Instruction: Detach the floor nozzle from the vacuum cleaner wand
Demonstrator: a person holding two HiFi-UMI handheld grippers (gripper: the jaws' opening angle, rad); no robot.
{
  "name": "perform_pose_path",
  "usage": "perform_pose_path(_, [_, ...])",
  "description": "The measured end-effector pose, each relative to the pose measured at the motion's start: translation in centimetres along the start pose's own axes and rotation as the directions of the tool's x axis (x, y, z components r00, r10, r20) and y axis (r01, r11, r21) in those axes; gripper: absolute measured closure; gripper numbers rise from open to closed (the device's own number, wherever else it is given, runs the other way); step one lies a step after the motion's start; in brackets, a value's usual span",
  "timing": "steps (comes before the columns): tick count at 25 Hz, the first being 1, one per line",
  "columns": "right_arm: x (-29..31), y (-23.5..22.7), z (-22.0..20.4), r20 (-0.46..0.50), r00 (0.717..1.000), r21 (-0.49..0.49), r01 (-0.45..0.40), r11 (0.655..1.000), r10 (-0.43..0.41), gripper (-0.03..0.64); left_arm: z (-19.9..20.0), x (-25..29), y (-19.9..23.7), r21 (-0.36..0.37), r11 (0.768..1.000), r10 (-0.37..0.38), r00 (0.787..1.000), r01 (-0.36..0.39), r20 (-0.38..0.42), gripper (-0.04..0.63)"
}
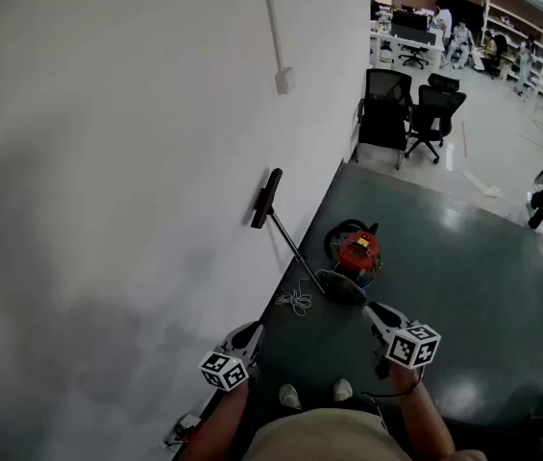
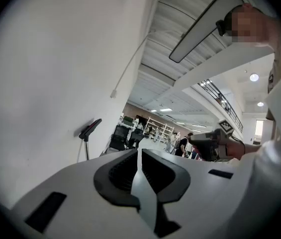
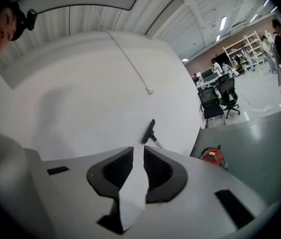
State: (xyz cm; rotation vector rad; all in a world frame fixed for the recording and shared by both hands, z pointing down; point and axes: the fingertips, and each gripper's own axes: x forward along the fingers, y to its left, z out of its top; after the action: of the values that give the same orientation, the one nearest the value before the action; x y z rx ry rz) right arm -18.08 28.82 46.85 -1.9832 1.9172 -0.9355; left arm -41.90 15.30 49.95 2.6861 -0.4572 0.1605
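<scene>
The black floor nozzle (image 1: pixel 266 198) leans against the white wall, raised off the floor on the end of a thin metal wand (image 1: pixel 295 248). The wand runs down to the red vacuum cleaner (image 1: pixel 357 251) on the dark green floor. The nozzle (image 2: pixel 90 129) appears small and far off in the left gripper view. In the right gripper view the nozzle (image 3: pixel 148 131) and red vacuum (image 3: pixel 212 156) show just beyond the jaws. My left gripper (image 1: pixel 249 332) and right gripper (image 1: pixel 372 312) hover near my feet, short of the vacuum, both shut and empty.
A white cable (image 1: pixel 295 301) lies coiled on the floor by the wand's lower end. Black office chairs (image 1: pixel 386 113) stand beyond the green floor's far edge. People and shelving are far at the back right. The white wall (image 1: pixel 108 161) runs along the left.
</scene>
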Motion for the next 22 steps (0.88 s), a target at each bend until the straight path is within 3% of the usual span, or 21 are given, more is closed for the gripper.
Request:
perform_pose_path(5, [-1.4,-1.1,0.5,0.01,0.999,0.01,-0.037,0.999,0.037,0.546,-0.9,1.2,-2.2,-0.013,1.0,-0.001,1.0,0.0,-0.003,0.581])
perform_pose_path(13, [-4.7,-5.1,-0.4,-0.035,0.999,-0.001,-0.029,1.0,0.029,0.545,-3.6,2.6,-6.5,-0.037,0.999,0.002,1.0,-0.002,-0.003,0.581])
perform_pose_path(17, [-5.9,-5.9,0.6,-0.001,0.996,0.031,-0.091,0.995,0.091,0.54,-4.4,3.5,-7.9,-0.04,0.999,0.011,1.0,-0.011,0.002,0.581])
perform_pose_path(22, [-6.9,-7.1,0.5,-0.017,0.992,0.005,-0.123,0.992,0.123,0.53,-5.0,4.2,-9.0,-0.021,0.999,0.05,0.999,-0.05,0.019,0.577])
